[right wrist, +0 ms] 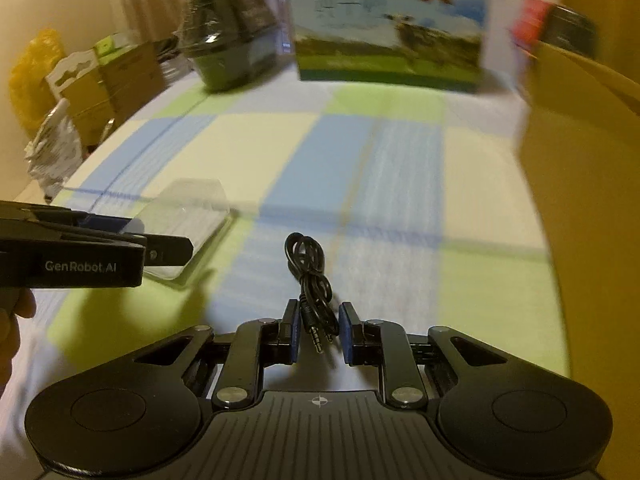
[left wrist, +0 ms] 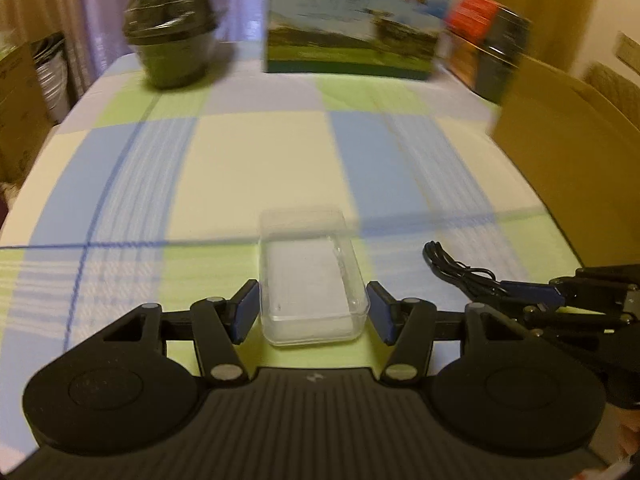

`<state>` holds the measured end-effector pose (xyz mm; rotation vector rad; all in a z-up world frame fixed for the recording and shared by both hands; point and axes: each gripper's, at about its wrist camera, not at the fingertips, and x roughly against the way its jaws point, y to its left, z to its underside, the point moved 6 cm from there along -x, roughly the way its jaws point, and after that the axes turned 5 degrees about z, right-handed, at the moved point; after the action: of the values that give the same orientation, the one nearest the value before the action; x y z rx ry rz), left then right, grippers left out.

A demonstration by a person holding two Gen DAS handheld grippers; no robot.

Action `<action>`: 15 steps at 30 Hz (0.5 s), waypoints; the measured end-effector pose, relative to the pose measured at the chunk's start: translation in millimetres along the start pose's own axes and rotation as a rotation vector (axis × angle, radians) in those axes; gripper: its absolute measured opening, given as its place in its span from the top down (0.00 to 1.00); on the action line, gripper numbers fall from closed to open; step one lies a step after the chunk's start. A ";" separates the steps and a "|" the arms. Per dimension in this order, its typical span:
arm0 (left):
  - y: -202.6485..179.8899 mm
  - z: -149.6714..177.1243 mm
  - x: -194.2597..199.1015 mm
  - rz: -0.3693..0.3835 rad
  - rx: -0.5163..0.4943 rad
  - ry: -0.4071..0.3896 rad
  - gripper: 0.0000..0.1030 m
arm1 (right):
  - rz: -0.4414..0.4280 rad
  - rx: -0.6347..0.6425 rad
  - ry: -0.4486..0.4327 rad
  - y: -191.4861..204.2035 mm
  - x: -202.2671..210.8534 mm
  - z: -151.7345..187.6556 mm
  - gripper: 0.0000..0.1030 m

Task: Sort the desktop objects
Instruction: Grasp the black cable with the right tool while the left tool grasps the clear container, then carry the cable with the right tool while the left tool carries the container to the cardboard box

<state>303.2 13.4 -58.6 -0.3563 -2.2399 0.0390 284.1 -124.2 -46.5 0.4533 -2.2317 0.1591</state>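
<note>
Now the left gripper (left wrist: pixel 312 316), wide open, straddles a clear plastic case (left wrist: pixel 310 280); the right gripper (right wrist: pixel 319 332), half open, flanks a coiled black audio cable (right wrist: pixel 312 276).

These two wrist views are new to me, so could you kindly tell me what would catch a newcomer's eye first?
First, the clear plastic case on the checked tablecloth, sitting between the open fingers of the left tool. Next, the coiled black audio cable, its plugs lying between the fingers of the right tool, which have not closed on it. Behind, at the table's far edge, stands a large box with a meadow picture.
</note>
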 end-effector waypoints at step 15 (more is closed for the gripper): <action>-65.2 99.2 67.1 -0.020 -0.076 0.003 0.48 | 0.026 -0.003 -0.021 -8.3 97.4 99.9 0.58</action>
<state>171.6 -22.0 -62.2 -0.3749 -2.2456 -0.0568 158.3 -184.2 -37.0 0.4262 -2.2585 0.1649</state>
